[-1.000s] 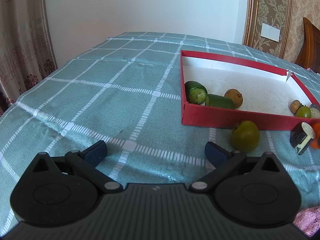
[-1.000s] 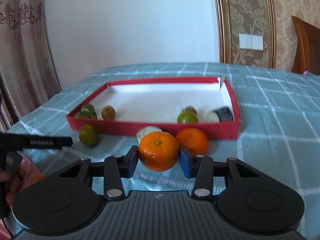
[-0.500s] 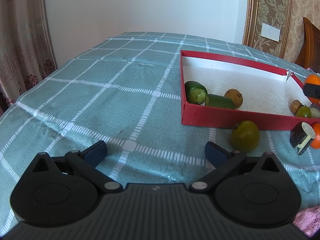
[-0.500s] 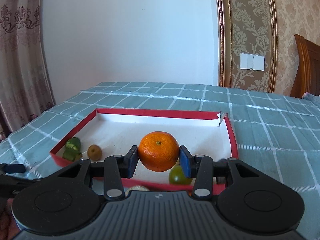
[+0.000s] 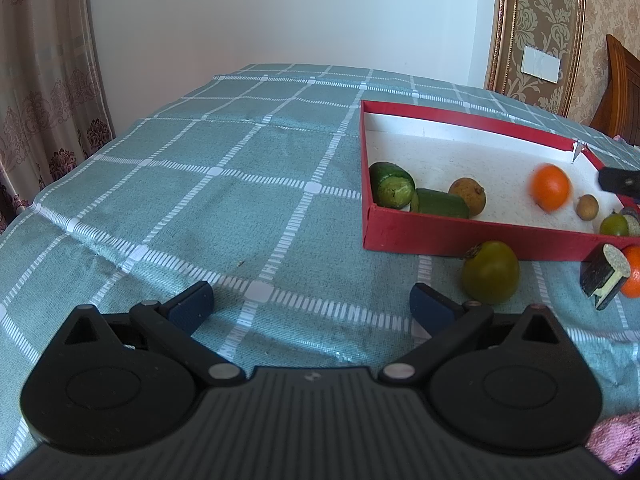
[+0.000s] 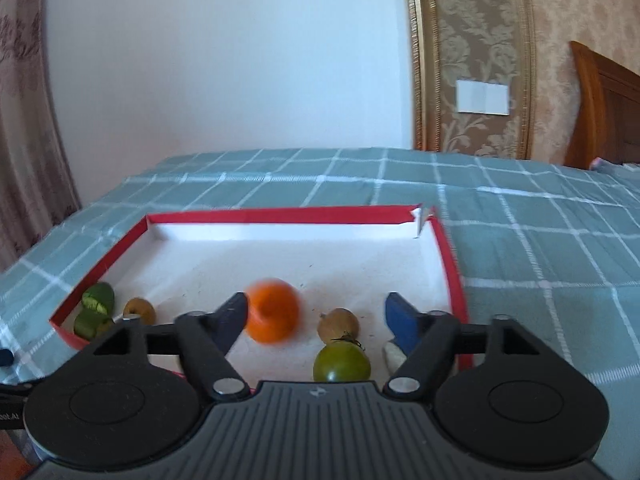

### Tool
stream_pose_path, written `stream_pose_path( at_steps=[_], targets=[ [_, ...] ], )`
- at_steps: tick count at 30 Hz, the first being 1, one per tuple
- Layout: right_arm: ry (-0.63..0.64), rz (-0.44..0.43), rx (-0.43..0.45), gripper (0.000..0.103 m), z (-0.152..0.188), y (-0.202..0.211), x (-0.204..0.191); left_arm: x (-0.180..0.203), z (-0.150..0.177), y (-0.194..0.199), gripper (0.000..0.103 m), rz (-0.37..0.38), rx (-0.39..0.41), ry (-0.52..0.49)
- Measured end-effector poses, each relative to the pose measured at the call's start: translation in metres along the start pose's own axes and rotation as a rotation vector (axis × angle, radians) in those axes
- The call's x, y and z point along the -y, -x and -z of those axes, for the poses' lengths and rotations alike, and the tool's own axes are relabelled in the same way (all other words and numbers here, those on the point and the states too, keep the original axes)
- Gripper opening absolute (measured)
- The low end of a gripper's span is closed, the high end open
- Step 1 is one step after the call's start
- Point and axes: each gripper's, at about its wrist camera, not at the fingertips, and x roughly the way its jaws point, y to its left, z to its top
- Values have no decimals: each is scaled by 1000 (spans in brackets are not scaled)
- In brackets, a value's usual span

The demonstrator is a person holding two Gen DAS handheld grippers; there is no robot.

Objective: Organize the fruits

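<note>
A red tray [image 6: 280, 214] with a white floor lies on the checked cloth; it also shows in the left wrist view [image 5: 460, 236]. My right gripper [image 6: 316, 316] is open above the tray's near side. A blurred orange [image 6: 273, 315] sits free in the tray between the jaws, near the left finger; it also shows in the left wrist view [image 5: 550, 187]. The tray holds cucumber pieces [image 5: 416, 196], brown fruits [image 5: 467, 196] and a green fruit [image 6: 341, 365]. My left gripper [image 5: 312, 306] is open and empty over the cloth. A green tomato [image 5: 491, 272], a dark cut piece [image 5: 602, 274] and another orange [image 5: 633, 271] lie outside the tray.
The teal checked cloth [image 5: 200, 200] covers the table. A curtain [image 5: 44, 80] hangs at the left, a white wall behind. A wooden headboard [image 6: 604, 116] stands at the far right. Pink fabric [image 5: 614, 446] shows at the lower right.
My right gripper has opened and let go of the orange, which now lies in the tray. The right gripper moved forward over the tray. The left gripper has not moved.
</note>
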Motion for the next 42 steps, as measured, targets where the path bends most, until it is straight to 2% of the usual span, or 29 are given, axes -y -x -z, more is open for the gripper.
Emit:
stream_pose_path(
  at_steps=[7,12,16,21,26,30,34,37,42],
  targets=[
    [-46,5,49,77,26,47,23,0,0,0,103,0,0,0],
    [-134,36,82,77,49,71,47,1,0,0,103,-1,1,0],
    [-247,22,121,77,59,80,65,1,0,0,103,-1,1,-1],
    [-306,0,148,77,63,82,74,-2,3,7,103,40,41,0],
    [-327,-18,133,77,64,80,77,14,9,28,103,41,157,-92],
    [-340,-29,128,77,66,79,80,32,7,38,103,60,162,-138],
    [-348,-34,132,77,67,80,81,43,2,46,103,125,173,-145],
    [-351,-38,126,77,67,79,82,52,-2,46,103,132,172,-154],
    [-355,-44,125,77,67,79,82,70,-13,29,103,117,116,-167]
  ],
)
